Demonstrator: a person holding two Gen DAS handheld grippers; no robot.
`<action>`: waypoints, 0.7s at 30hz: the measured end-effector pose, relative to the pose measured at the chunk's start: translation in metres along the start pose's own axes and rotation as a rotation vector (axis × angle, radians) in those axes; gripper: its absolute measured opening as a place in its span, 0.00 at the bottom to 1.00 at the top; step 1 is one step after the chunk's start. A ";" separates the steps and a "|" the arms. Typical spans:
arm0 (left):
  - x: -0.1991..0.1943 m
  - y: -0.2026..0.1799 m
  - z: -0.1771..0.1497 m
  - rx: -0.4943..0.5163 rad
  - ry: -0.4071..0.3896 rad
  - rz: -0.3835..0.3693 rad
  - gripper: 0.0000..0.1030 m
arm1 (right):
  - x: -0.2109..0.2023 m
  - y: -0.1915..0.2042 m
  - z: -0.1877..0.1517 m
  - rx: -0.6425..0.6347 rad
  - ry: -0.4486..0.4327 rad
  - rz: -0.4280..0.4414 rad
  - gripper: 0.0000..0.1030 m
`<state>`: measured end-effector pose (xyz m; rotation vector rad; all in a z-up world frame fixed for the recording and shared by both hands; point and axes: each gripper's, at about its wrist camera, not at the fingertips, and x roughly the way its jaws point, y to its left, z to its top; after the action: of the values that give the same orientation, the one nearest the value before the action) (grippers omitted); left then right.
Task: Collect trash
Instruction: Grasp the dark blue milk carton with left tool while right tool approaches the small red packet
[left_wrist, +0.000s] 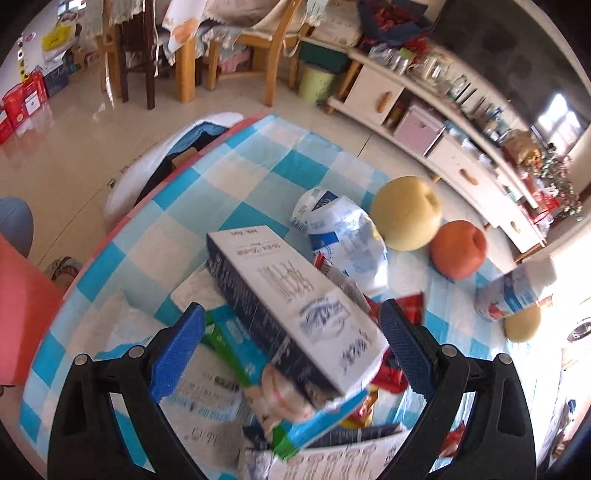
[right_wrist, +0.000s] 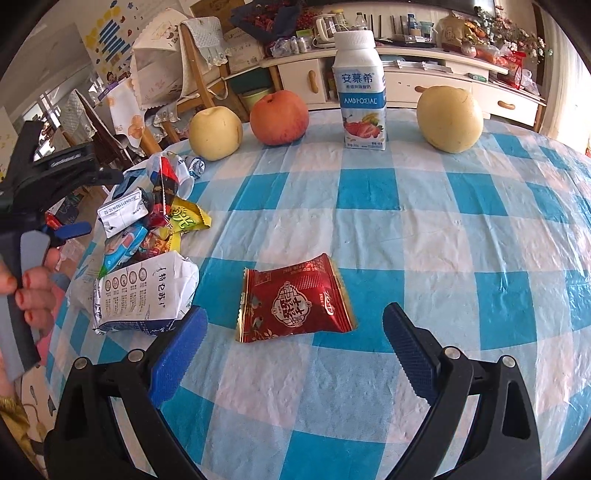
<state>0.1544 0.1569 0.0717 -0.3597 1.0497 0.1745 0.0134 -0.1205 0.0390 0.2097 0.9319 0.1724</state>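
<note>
While both grippers' jaws gape wide, a crinkly red foil wrapper lies flat on checked cloth.

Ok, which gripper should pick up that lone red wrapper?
Right. The red wrapper lies flat just ahead of the open right gripper, nothing in between. The left gripper is open over the trash pile, with a long box between its fingers.

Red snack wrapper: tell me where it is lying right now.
In the right wrist view the red snack wrapper lies flat on the checked tablecloth, alone ahead of the open right gripper, right of the trash pile.
</note>
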 end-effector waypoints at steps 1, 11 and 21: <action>0.006 -0.001 0.004 -0.003 0.024 0.024 0.93 | -0.001 0.000 0.000 -0.004 -0.002 -0.001 0.92; 0.037 0.001 0.012 0.040 0.122 0.167 0.91 | 0.008 -0.007 0.001 0.004 0.016 0.009 0.92; 0.031 0.006 -0.013 0.082 0.121 0.066 0.39 | 0.022 0.004 -0.003 -0.051 0.027 -0.028 0.92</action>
<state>0.1574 0.1564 0.0376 -0.2639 1.1853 0.1693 0.0238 -0.1112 0.0207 0.1477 0.9559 0.1736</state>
